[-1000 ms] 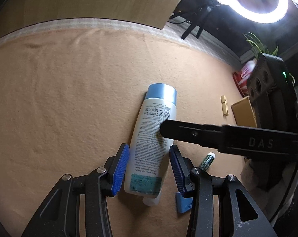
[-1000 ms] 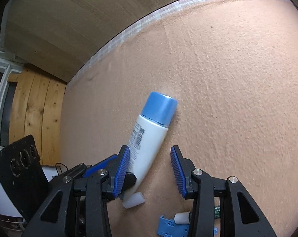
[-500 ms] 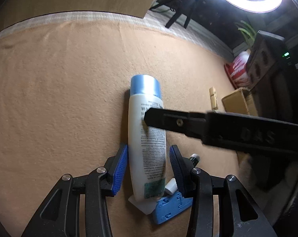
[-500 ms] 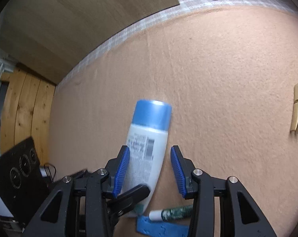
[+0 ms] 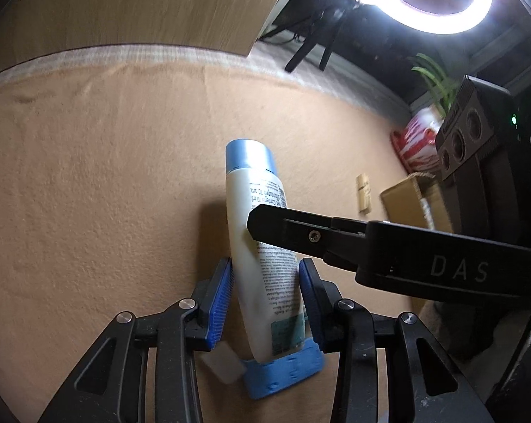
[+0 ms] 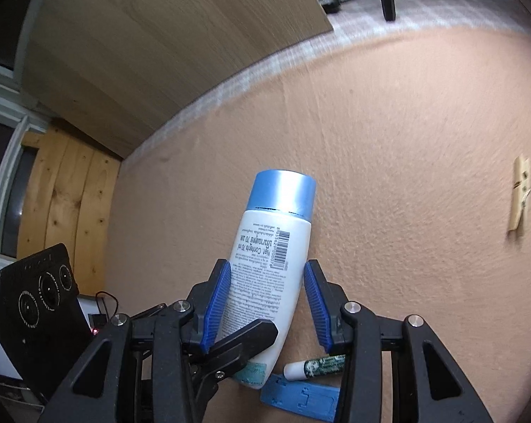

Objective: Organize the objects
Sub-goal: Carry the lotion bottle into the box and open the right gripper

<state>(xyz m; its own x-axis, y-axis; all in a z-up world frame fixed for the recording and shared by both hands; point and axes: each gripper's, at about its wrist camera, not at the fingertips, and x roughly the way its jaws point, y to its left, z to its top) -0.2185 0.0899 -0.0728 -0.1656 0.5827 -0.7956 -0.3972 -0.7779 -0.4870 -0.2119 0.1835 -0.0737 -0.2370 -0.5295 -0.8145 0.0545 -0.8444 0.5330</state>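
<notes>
Black tool (image 5: pixel 265 294), blue ribbed pads (image 5: pixel 220 305)

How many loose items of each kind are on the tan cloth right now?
White bottle with blue cap: 1
Wooden clothespin: 1
Green lip-balm stick: 1
Blue plastic piece: 1
Small white block: 1
Total: 5

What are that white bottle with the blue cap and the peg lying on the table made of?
The bottle looks like smooth, slightly glossy white plastic, with text printed on it; its cap seems a satiny blue plastic that catches the light. The clothespin looks like pale bare wood with a small metal spring. The table cover appears to be a fuzzy peach cloth, perhaps felt.
</notes>
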